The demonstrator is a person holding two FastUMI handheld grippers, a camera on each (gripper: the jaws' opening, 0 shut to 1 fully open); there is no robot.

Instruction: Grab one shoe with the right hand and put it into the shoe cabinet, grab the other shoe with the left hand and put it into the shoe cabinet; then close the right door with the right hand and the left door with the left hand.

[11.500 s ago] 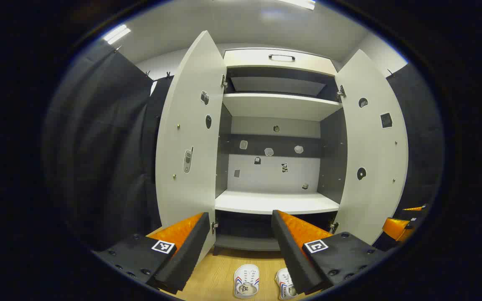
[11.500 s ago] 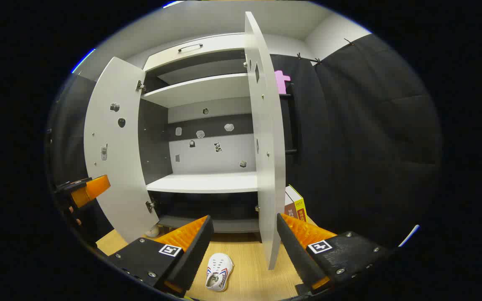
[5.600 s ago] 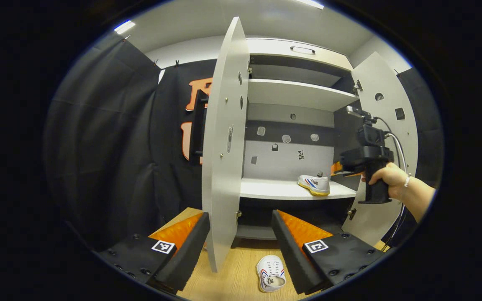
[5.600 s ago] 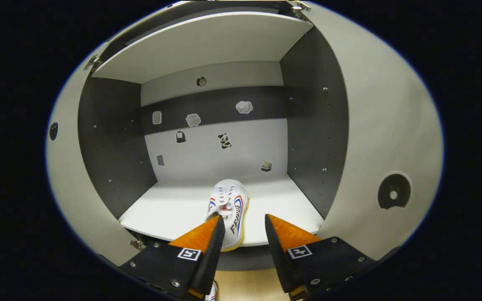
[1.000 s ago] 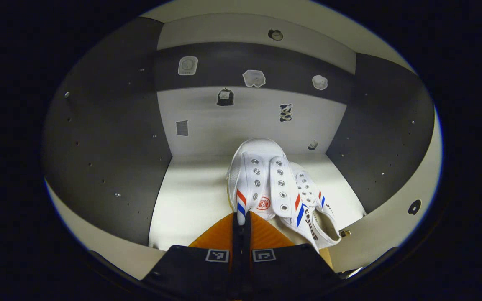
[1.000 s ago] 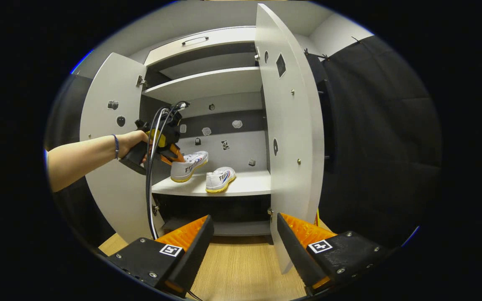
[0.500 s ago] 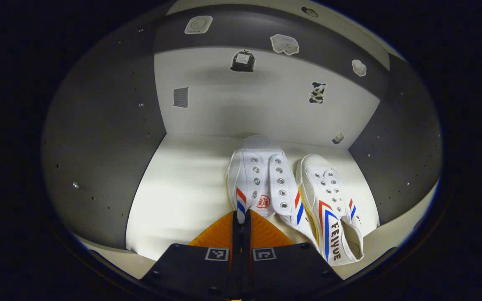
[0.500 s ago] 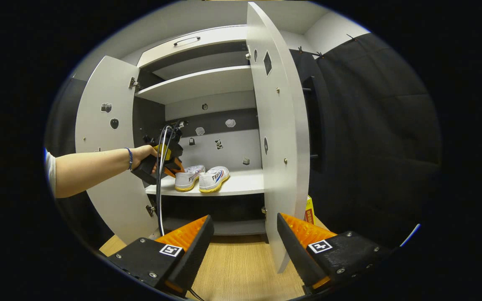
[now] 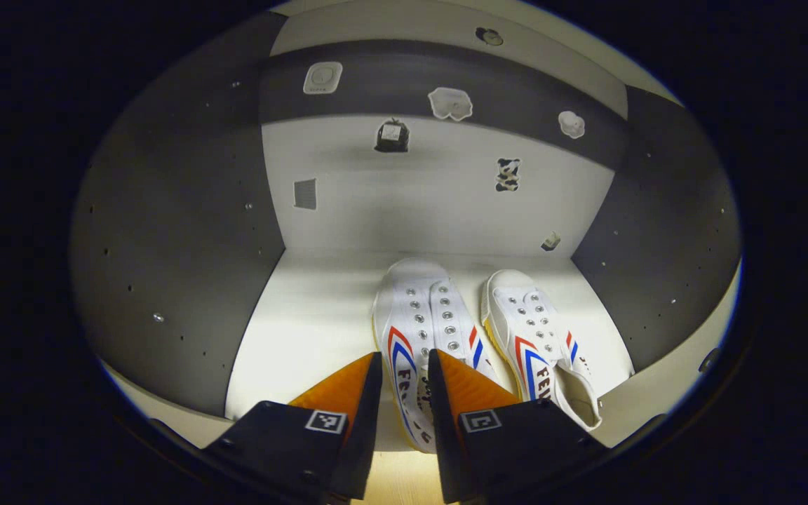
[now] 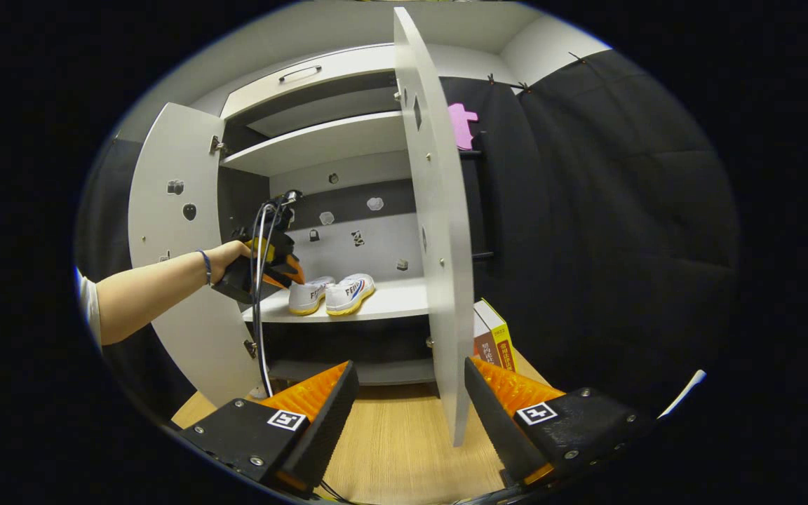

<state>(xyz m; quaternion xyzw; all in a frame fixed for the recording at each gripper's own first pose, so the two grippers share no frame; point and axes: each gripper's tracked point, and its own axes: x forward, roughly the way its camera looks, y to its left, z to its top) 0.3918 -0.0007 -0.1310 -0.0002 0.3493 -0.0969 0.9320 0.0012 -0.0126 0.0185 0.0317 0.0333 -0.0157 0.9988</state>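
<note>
Left gripper [image 9: 404, 365], fingers parted astride the left shoe [image 9: 418, 344]; right gripper [image 10: 407, 393] open. We risk dragging it off the shelf [image 9: 306, 330] on withdrawal.

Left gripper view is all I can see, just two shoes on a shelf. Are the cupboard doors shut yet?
Observer: No. The right gripper view shows the right door wide open.
Operator: And the other door?
Observer: The left door is open too.
Operator: Where's the other gripper?
Observer: The right gripper is open, low over the wooden floor in front of the cabinet.
</note>
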